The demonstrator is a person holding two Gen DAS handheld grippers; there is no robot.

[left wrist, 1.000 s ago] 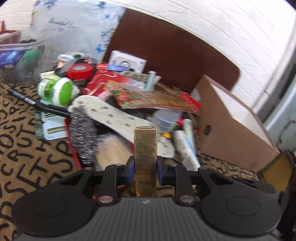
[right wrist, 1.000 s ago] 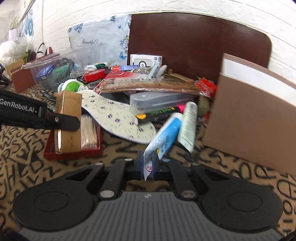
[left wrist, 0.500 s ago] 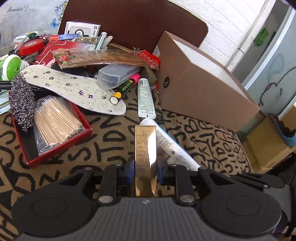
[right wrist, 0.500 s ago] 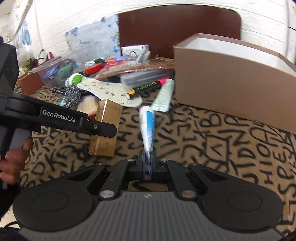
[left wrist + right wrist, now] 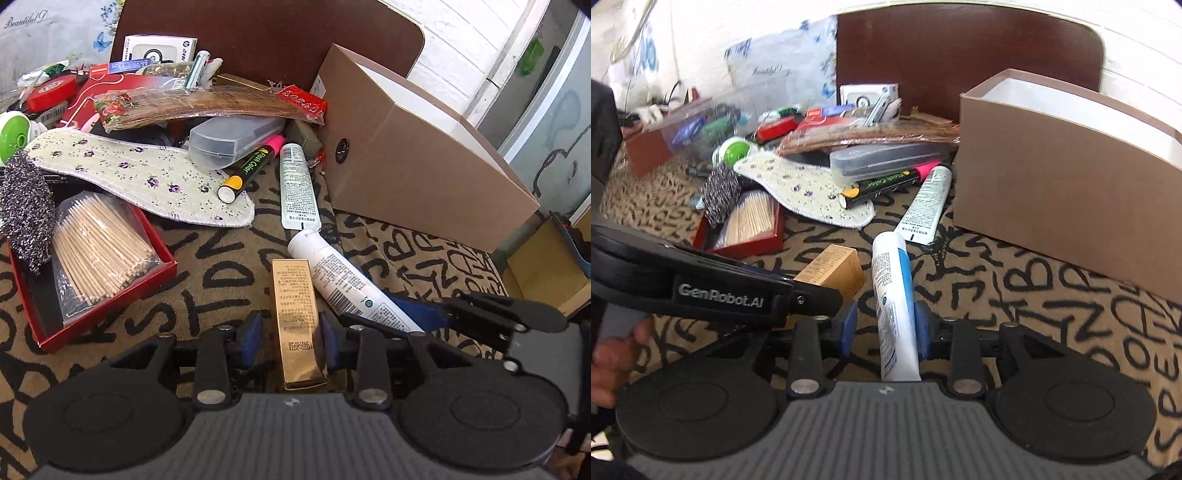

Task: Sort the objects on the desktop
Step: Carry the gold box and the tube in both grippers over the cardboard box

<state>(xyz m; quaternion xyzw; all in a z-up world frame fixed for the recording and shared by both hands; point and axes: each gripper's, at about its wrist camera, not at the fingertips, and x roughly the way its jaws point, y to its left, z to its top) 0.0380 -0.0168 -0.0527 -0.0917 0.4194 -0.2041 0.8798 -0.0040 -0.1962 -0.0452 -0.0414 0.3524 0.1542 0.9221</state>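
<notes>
Two pairs of tongs were mine, and much of the heap behind stayed hard to read: the far clutter by the brown headboard blurred together. My left tongs [image 5: 290,338] had just been opening; the tall gold cardboard carton [image 5: 296,325] lay between the blue pads with a gap on its left side, its near end hidden under the tongs' body. My right tongs [image 5: 885,328] had just been opening too, with the white-and-blue squeeze tube [image 5: 894,314] lying loose between the pads, its crimped end cut off below. Carton and tube lay side by side on the letter-patterned bench cloth [image 5: 207,273]. The open brown cardboard box [image 5: 1067,195] stood near on the right, bare cloth before it.
</notes>
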